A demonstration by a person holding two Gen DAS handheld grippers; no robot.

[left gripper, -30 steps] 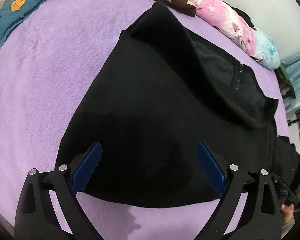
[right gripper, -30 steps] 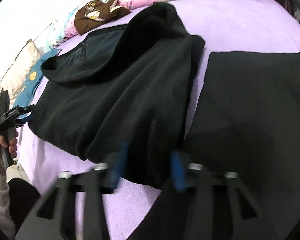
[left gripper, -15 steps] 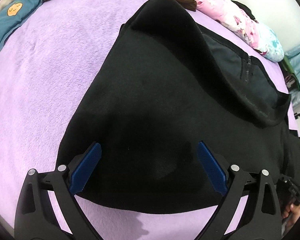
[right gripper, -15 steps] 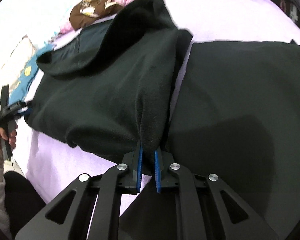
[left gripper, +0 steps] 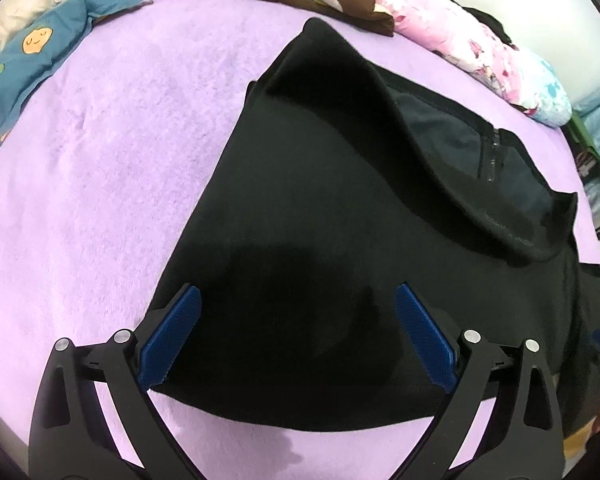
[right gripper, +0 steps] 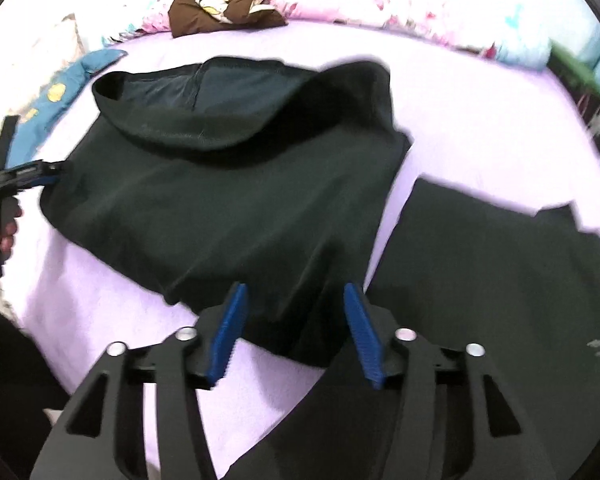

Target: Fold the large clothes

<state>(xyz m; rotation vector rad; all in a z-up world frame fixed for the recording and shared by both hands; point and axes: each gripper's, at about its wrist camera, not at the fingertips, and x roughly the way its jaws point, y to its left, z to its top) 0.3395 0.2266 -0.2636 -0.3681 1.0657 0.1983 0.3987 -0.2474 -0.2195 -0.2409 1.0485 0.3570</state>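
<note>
a black fleece garment (left gripper: 320, 216) lies spread on a purple blanket (left gripper: 112, 152), its body folded over on itself with the top flap turned back so a smoother, greyer lining (left gripper: 472, 152) and a line of stitching show near the far edge; in the right view the same garment (right gripper: 228, 200) reads dark greenish-black, with the curled rim of the turned flap running across its upper part. a second black piece (right gripper: 492, 280) lies flat just beside it on the right, a thin strip of blanket between them. the left gripper (left gripper: 296, 338) is spread wide above the near hem, blue pads apart and holding nothing. the right gripper (right gripper: 296, 332) is also parted, its blue pads either side of a bunched near corner of the garment; the frame is blurred and i cannot tell whether they touch the cloth. at the far edge lie a brown cloth (right gripper: 224, 4) with a cartoon print and pale lettering too small to read, a pink floral quilt (left gripper: 472, 48), and a blue cloth (left gripper: 32, 56) with orange smiley faces
</note>
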